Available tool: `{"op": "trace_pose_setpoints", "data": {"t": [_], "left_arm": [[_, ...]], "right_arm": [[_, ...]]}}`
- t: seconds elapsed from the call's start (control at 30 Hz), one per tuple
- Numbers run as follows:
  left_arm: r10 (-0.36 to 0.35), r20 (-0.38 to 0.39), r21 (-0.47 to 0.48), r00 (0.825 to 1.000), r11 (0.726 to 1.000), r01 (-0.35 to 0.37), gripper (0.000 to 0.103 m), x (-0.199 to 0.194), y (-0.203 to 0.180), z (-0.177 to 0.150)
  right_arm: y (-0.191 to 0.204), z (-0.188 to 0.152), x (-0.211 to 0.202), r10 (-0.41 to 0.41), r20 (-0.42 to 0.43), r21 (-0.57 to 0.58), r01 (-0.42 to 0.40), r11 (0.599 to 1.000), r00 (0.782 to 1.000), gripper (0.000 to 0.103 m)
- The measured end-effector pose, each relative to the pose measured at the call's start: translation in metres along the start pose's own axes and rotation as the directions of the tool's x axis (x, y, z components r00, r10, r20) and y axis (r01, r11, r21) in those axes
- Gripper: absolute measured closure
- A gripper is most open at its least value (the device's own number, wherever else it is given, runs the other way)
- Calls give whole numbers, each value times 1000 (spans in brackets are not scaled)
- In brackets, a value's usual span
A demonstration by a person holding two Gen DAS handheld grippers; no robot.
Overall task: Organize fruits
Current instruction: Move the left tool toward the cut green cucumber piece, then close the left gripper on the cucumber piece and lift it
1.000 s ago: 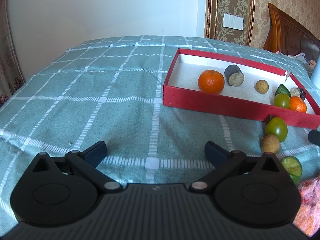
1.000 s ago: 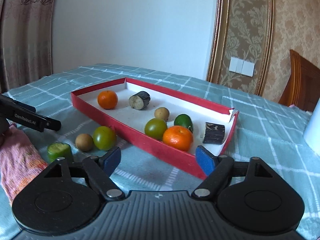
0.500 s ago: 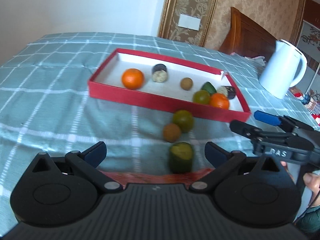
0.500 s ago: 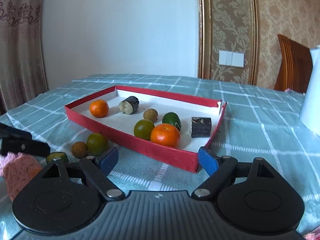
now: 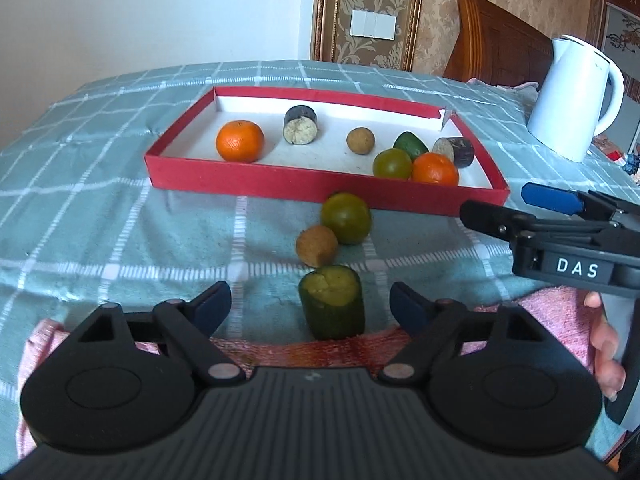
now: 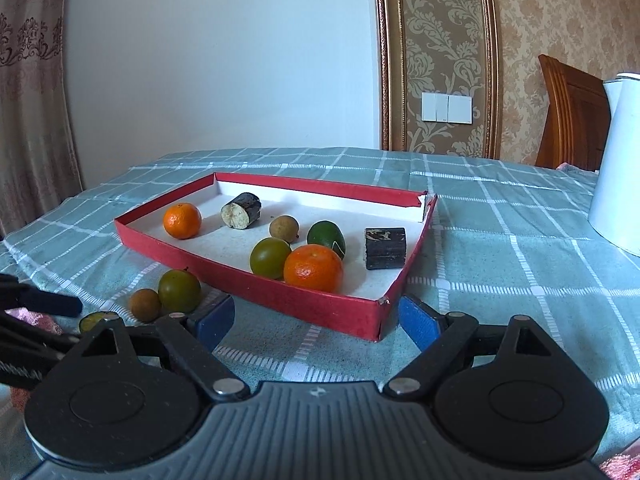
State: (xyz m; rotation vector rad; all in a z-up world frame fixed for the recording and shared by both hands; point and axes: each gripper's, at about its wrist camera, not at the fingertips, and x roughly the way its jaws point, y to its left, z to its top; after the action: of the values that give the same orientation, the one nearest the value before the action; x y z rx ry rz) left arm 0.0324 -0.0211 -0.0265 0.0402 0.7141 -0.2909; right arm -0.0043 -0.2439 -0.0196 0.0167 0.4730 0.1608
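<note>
We swing our left tool round from the bare checked cloth so that it now faces the three loose fruits, with the green cut piece standing upright between its fingers. Its jaws have just been closing from their widest, yet the pads are still apart from the piece on both sides, so nothing is gripped. Beyond it lie a small brown fruit and a round green fruit, touching each other, just outside the near wall of the red tray. The tray already holds two oranges, two dark cut pieces, a brown fruit and two green ones.

Our right tool hangs wide and empty near the tray's corner, having barely shifted; in the left view it shows off to the right.

We judge the step in hand to be the pickup of the green cut piece, with three fruits left to go into the tray. A pink towel lies under the near edge of the worktop
</note>
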Motion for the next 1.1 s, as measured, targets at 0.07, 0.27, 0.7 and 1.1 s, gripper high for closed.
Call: {"op": "trace_pose_setpoints", "data": {"t": [0.07, 0.27, 0.7, 1.1], "left_arm": [[1, -1, -4, 1000, 1000, -1, 22, 2, 0, -1], [-5, 12, 22, 1000, 1000, 5, 56, 1, -3, -1], [-46, 12, 26, 999, 999, 46, 72, -2, -1, 0], [51, 89, 65, 995, 996, -57, 74, -18, 9, 10]], "right_arm": [[0, 0, 0, 0, -1, -2, 0, 1000, 1000, 13], [0, 0, 1, -7, -8, 1, 7, 1000, 1000, 13], [0, 0, 3, -7, -19, 3, 8, 1000, 1000, 13], [-1, 0, 7, -4, -40, 10, 4, 1000, 999, 13]]}}
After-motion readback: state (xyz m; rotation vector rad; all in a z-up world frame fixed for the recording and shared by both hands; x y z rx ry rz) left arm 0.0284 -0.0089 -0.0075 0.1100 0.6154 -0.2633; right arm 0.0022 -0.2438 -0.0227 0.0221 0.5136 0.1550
